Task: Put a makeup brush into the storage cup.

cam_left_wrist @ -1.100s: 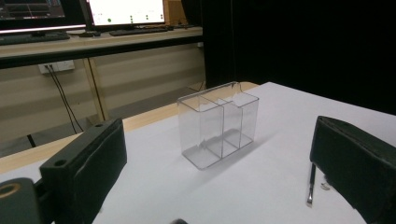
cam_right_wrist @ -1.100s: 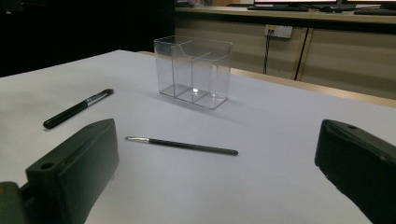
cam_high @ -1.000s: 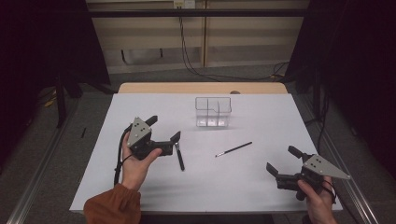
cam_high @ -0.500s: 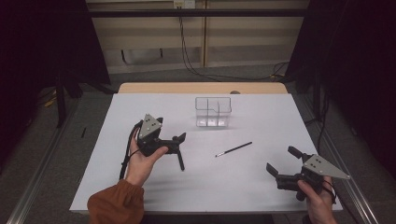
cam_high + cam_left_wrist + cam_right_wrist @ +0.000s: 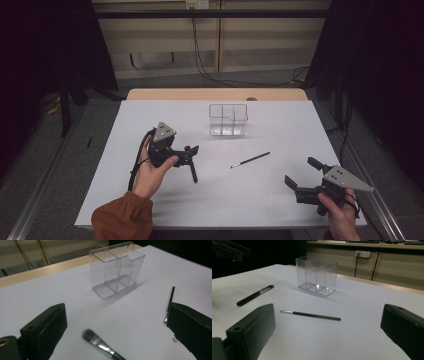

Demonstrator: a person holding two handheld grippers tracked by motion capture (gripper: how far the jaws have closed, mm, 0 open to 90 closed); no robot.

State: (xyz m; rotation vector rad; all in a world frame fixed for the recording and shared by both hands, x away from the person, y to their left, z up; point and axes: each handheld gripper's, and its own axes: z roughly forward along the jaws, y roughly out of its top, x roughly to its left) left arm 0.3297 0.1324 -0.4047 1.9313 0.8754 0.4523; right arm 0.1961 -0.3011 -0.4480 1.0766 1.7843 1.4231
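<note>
Flat brush (image 5: 101,345) cut off by the bottom edge in the left gripper view, handle end unseen. Thin brush (image 5: 170,302) partly hidden behind the jaw there. Bristle tip (image 5: 233,166) of it perhaps pale, too small to tell from above.

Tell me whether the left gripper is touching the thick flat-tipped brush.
Apart. In the left gripper view, the thick flat-tipped brush lies on white paper between the open left gripper's jaws, with gaps either side.

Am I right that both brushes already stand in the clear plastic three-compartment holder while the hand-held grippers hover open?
Not quite: the thick flat-tipped brush and thin black brush lie on the white table, outside the clear plastic holder, as the right gripper view shows. Both hand-held grippers do hover open.
</note>
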